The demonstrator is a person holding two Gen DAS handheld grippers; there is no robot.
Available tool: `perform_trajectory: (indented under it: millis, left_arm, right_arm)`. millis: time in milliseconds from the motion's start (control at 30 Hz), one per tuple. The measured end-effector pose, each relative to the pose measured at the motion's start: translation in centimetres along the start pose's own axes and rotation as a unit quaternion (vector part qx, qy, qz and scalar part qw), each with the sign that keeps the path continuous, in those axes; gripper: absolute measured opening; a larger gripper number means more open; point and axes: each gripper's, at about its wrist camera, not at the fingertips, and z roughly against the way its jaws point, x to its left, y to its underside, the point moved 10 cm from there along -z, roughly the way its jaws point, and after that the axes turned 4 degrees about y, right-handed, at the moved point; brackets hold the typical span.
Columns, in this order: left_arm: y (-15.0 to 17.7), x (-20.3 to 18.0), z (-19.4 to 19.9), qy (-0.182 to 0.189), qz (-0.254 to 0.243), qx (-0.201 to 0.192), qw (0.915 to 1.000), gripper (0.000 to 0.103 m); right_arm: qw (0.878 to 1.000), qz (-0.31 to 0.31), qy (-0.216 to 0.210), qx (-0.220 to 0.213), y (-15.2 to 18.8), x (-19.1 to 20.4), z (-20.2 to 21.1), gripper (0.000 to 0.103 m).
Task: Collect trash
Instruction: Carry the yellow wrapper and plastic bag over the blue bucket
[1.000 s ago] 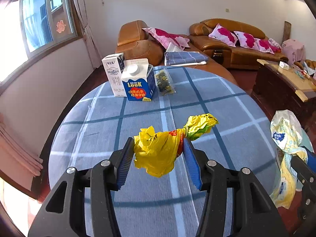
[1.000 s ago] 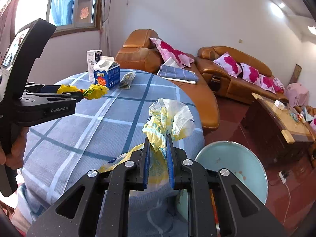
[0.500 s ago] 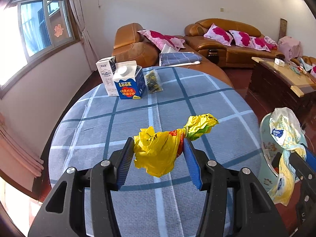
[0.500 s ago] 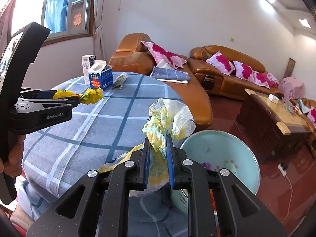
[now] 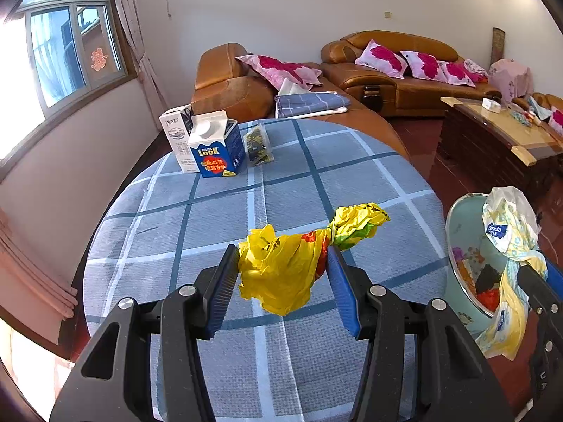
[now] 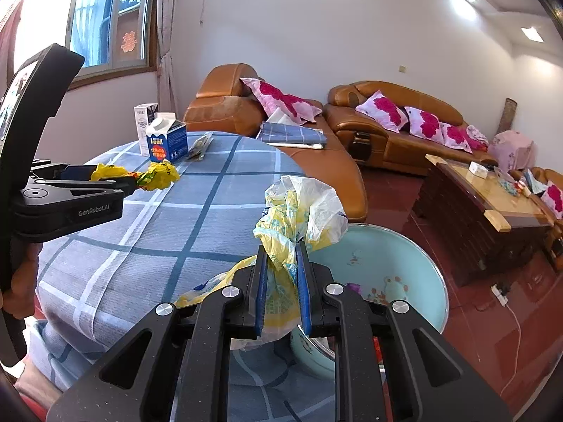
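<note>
My left gripper (image 5: 282, 252) is shut on a crumpled yellow plastic bag (image 5: 281, 274) and holds it above the round table (image 5: 211, 232). Its knotted end (image 5: 355, 221) sticks out to the right. My right gripper (image 6: 281, 249) is shut on a white and yellow plastic bag (image 6: 302, 207), which hangs down past the table's edge. Just beyond it stands a pale green bin (image 6: 387, 256) with trash inside. In the left wrist view the bin (image 5: 457, 225) shows at the right, with the white bag (image 5: 510, 221) above its rim. The right wrist view shows the left gripper (image 6: 116, 181) and the yellow bag (image 6: 158, 174) at the left.
A blue milk carton (image 5: 216, 151), a white carton (image 5: 177, 137) and a snack packet (image 5: 258, 144) stand at the table's far side. Brown sofas (image 5: 404, 70) with pink pillows lie behind. A wooden coffee table (image 5: 499, 137) stands to the right, beyond the red floor.
Both grippers have moved to the right with their bags, towards the bin. The bin now shows more fully in both views. Neither grip has changed.
</note>
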Motion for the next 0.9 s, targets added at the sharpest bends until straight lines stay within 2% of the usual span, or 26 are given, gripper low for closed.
perform_trajectory:
  millis: [467, 900]
  left_arm:
    - [-0.1, -2.2, 1.1, 0.013, -0.008, -0.006, 0.9999, 0.051]
    - [-0.2, -2.5, 1.7, 0.016, -0.009, -0.011, 0.9998, 0.051]
  right_arm:
    - [1.0, -0.012, 0.006, -0.012, 0.1, -1.3, 1.3, 0.016]
    - [1.0, -0.013, 0.01, -0.015, 0.2, -1.6, 1.7, 0.016]
